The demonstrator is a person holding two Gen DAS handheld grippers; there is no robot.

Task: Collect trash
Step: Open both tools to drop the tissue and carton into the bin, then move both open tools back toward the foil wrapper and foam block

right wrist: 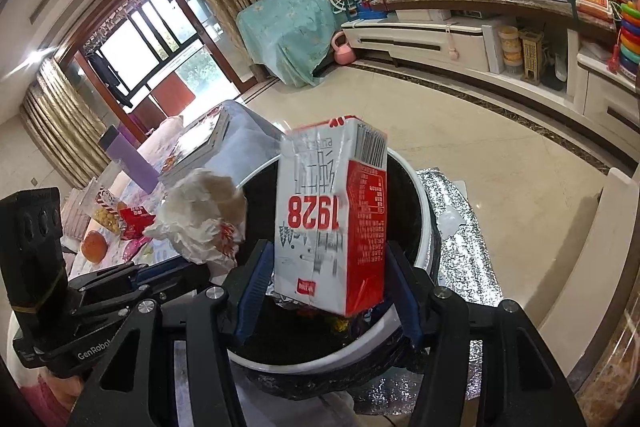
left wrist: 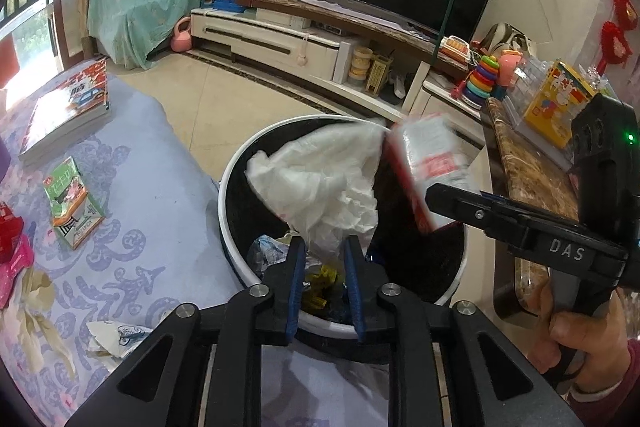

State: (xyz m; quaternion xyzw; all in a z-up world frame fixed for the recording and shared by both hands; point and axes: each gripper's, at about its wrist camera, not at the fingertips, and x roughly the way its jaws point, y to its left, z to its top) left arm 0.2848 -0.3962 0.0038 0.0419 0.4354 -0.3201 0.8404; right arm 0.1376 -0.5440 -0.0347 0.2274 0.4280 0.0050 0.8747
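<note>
Trash bin: white rim, black liner, beside the table.
Left gripper: jaws narrow, crumpled white wrapper between them, over the bin.
Right gripper: jaws wide, milk carton between them, grip unclear.

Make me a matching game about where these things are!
Things:
1. white bag
2. carton
3. book
4. bin

Places:
A. between the right claw's fingers
B. on the tablecloth
C. under both claws
D. between the left claw's fingers

Pairs: 1-D, 2-A, 3-B, 4-C
</note>
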